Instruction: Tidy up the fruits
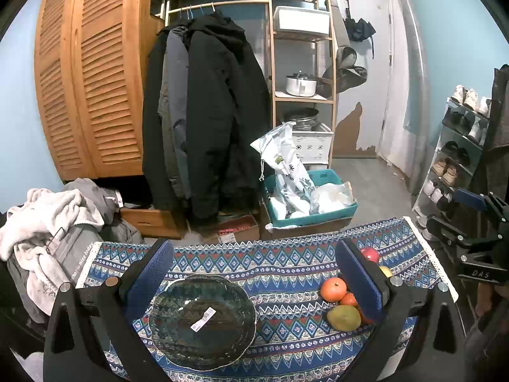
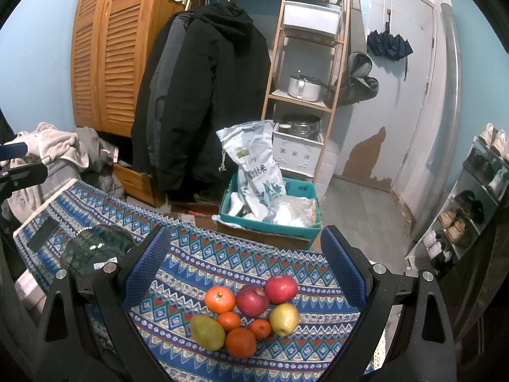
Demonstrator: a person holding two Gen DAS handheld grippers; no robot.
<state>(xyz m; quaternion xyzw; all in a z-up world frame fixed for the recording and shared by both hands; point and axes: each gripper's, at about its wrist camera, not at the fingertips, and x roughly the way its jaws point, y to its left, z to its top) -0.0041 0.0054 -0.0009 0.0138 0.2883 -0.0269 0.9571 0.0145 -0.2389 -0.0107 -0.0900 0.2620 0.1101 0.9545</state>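
Note:
A dark green glass plate (image 1: 178,343) with a white barcode sticker lies on the patterned blue cloth; my left gripper (image 1: 253,273) hangs open above it, holding nothing. In the right wrist view a cluster of fruit rests on the cloth: two red apples (image 2: 252,300), several oranges (image 2: 219,299), a yellow pear (image 2: 284,319) and a green-yellow mango (image 2: 206,332). My right gripper (image 2: 243,262) is open above the cluster, apart from it. The left view shows the same fruit at the right: an orange (image 1: 333,289), the mango (image 1: 343,317), a red apple (image 1: 370,254), partly hidden by my right finger pad (image 1: 358,281).
The table's far edge drops to a teal crate (image 2: 276,226) with bags on cardboard boxes. Coats hang on a rack (image 2: 203,95) behind. Piled clothes (image 1: 47,222) lie left, a shoe rack (image 2: 464,210) stands right. The plate's rim (image 2: 95,248) shows left in the right wrist view.

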